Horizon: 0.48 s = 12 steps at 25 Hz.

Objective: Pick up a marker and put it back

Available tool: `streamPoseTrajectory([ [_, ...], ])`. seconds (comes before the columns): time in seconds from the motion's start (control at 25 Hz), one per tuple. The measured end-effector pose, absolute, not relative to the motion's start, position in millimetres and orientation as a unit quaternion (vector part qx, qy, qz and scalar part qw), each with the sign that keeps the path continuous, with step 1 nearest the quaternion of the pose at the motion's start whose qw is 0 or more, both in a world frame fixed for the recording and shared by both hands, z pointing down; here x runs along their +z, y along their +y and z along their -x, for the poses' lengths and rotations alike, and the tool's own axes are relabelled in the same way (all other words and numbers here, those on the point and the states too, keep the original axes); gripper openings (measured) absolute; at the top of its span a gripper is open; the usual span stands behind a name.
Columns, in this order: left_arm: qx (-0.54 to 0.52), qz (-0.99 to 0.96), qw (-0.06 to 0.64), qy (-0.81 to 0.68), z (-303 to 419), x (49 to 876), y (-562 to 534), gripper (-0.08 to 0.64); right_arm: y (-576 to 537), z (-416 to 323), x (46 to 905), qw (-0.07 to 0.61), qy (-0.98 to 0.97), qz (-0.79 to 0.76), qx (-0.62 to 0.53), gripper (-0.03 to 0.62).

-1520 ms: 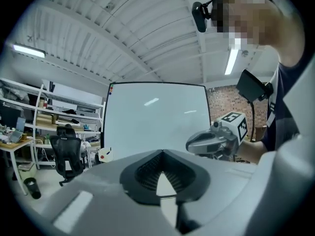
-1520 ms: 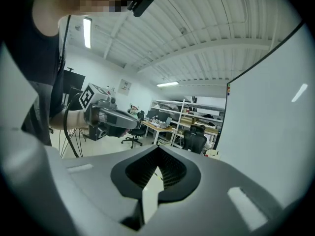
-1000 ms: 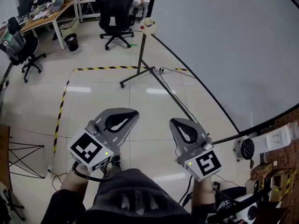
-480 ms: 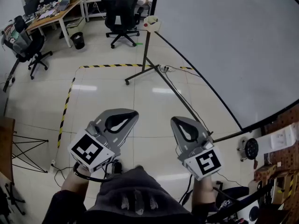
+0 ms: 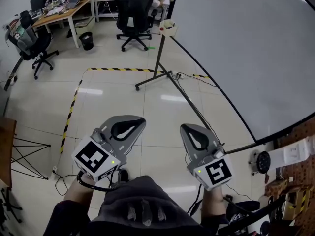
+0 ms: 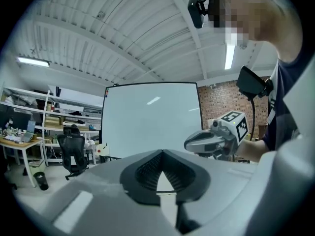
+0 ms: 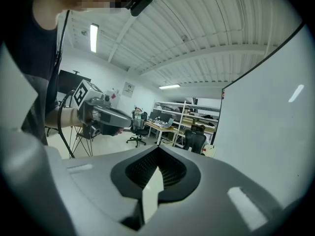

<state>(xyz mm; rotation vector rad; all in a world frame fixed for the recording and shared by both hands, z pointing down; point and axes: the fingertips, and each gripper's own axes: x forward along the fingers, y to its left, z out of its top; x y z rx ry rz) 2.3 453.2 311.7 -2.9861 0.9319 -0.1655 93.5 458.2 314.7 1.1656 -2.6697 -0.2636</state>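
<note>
A person (image 5: 132,208) holds 2 grippers side by side above a tiled floor (image 5: 113,97), next to a large whiteboard (image 5: 246,43). The left gripper (image 5: 141,118) and right gripper (image 5: 183,127) each have their jaws closed tip to tip, with nothing between them. A pale cup (image 5: 168,27) with a red spot sits at the whiteboard's far corner, well ahead of both. The marker is too small to make out.

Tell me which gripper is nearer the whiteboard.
Right. The right gripper is beside the lower edge of the whiteboard; the left gripper lies beyond it, farther away.
</note>
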Motion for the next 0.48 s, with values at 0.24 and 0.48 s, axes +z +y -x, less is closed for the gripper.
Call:
streamPoseTrajectory([
  [0.24, -0.048, 0.952, 0.003, 0.301, 20.6, 310.7, 447.0, 0.006, 452.0, -72.5, 310.4, 0.111, -0.908, -0.393, -0.097, 0.002],
  [0.48, -0.043, 0.953, 0.008, 0.3, 35.0, 306.9, 441.2, 0.006, 446.6, -58.1, 308.4, 0.114, -0.907, -0.394, -0.099, 0.002],
])
